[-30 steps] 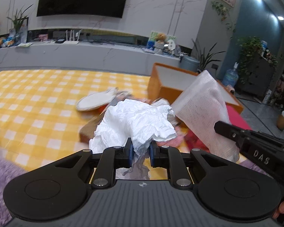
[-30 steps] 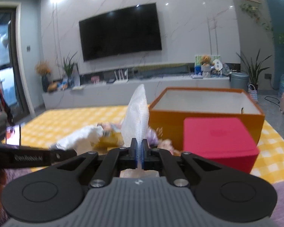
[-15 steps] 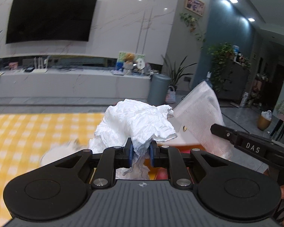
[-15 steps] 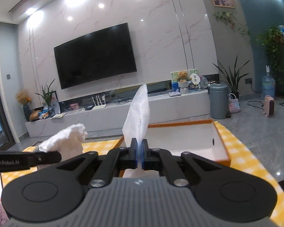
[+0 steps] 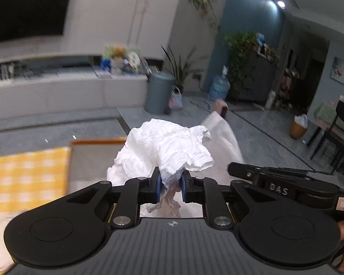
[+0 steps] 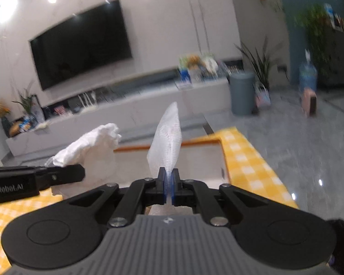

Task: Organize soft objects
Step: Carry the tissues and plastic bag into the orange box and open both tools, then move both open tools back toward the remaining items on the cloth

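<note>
My left gripper [image 5: 169,184] is shut on a crumpled white tissue [image 5: 162,146] and holds it up over the orange-rimmed box [image 5: 96,141]. My right gripper [image 6: 169,186] is shut on a flat white mesh cloth [image 6: 168,144] that stands upright above the same box [image 6: 195,142]. The tissue also shows at the left of the right wrist view [image 6: 89,144], and the cloth at the right of the left wrist view [image 5: 224,137]. The two grippers are side by side, close together.
A yellow checked tablecloth [image 5: 23,171] lies under the box and also shows in the right wrist view [image 6: 247,160]. Beyond are grey floor, a TV console [image 6: 137,105], a grey bin [image 6: 242,92] and a dark chair [image 5: 332,133].
Both grippers have swung right and forward, with the tissue and the cloth still held. The box's far rim is now below them and the red box has left view.
</note>
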